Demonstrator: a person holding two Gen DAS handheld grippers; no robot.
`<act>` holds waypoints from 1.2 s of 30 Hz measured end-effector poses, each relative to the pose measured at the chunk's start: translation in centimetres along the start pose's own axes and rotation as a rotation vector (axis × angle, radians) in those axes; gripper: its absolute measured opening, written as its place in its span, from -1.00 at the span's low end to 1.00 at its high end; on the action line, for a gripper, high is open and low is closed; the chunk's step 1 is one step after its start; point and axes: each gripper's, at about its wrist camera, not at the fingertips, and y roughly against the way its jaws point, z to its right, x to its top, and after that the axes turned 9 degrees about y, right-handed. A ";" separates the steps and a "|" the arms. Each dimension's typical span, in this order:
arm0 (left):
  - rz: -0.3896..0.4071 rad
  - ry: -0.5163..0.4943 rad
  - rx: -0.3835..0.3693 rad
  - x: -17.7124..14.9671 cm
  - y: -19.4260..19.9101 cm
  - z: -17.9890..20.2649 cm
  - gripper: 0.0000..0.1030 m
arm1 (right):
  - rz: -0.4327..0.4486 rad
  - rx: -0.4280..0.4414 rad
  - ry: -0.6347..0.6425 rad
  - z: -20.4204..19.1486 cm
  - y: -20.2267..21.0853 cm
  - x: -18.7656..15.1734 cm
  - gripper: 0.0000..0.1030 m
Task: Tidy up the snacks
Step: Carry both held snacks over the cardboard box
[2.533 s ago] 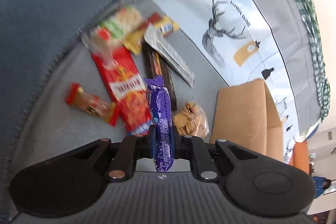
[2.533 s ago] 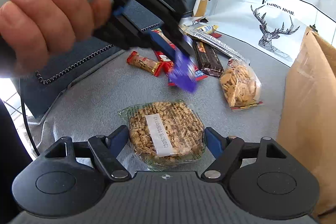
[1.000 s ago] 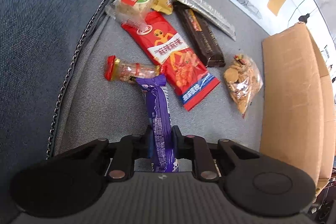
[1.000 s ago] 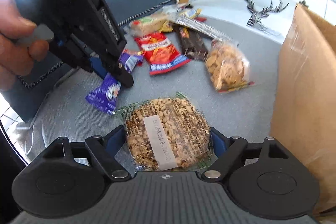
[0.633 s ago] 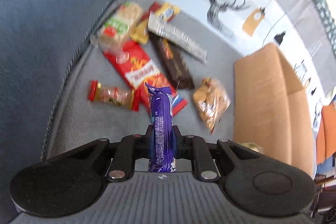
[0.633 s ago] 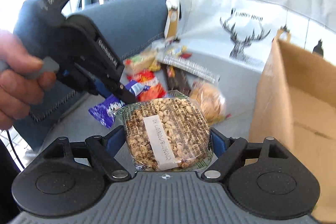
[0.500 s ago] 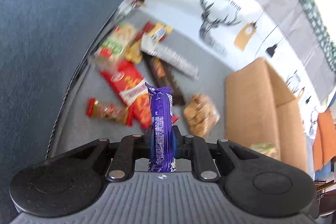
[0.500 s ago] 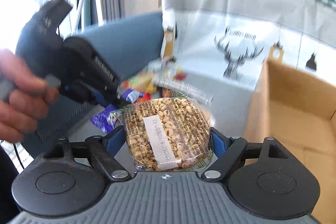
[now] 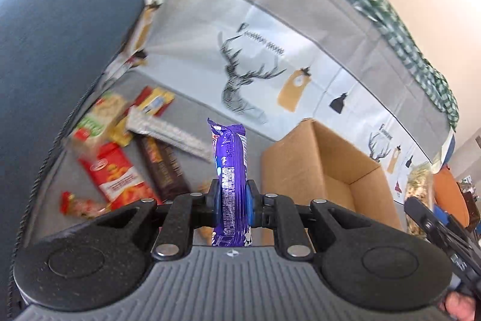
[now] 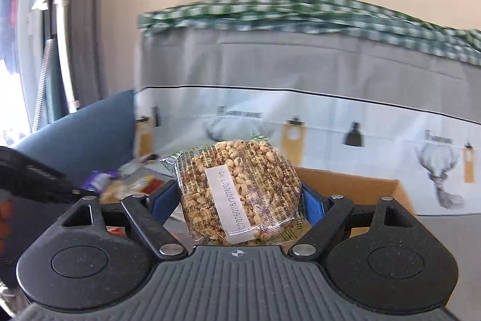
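My left gripper (image 9: pixel 231 200) is shut on a purple snack bar (image 9: pixel 231 170) that stands upright between its fingers, lifted above the sofa seat. My right gripper (image 10: pixel 239 202) is shut on a clear pack of puffed grain cake (image 10: pixel 237 191) with a white date label, held in the air. An open cardboard box (image 9: pixel 324 170) stands on the seat to the right of the purple bar; its far rim (image 10: pixel 360 179) shows just behind the grain pack. The right gripper also shows at the right edge of the left wrist view (image 9: pixel 433 227).
Several snacks lie on the grey seat at left: a red packet (image 9: pixel 117 173), a dark chocolate bar (image 9: pixel 162 167), a silver bar (image 9: pixel 168 134), a green-labelled pack (image 9: pixel 99 119), a small red-ended candy (image 9: pixel 78 205). A deer-print cover (image 9: pixel 255 74) drapes the backrest; a blue armrest (image 9: pixel 54 56) rises at left.
Both grippers have risen from the seat with their snacks and tilted up toward the box. The loose snacks now sit lower and further left in the left view.
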 end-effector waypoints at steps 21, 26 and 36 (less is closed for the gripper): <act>0.010 -0.249 -0.187 -5.7 -4.7 12.8 -0.67 | -0.052 -0.216 -0.143 8.9 0.9 -5.3 0.64; 0.002 -0.302 -0.207 -7.3 -5.8 14.8 -0.67 | -0.041 -0.239 -0.167 9.7 1.3 -5.5 0.64; -0.013 -0.324 -0.231 -7.8 -5.8 15.1 -0.67 | -0.041 -0.238 -0.165 9.6 1.3 -5.5 0.64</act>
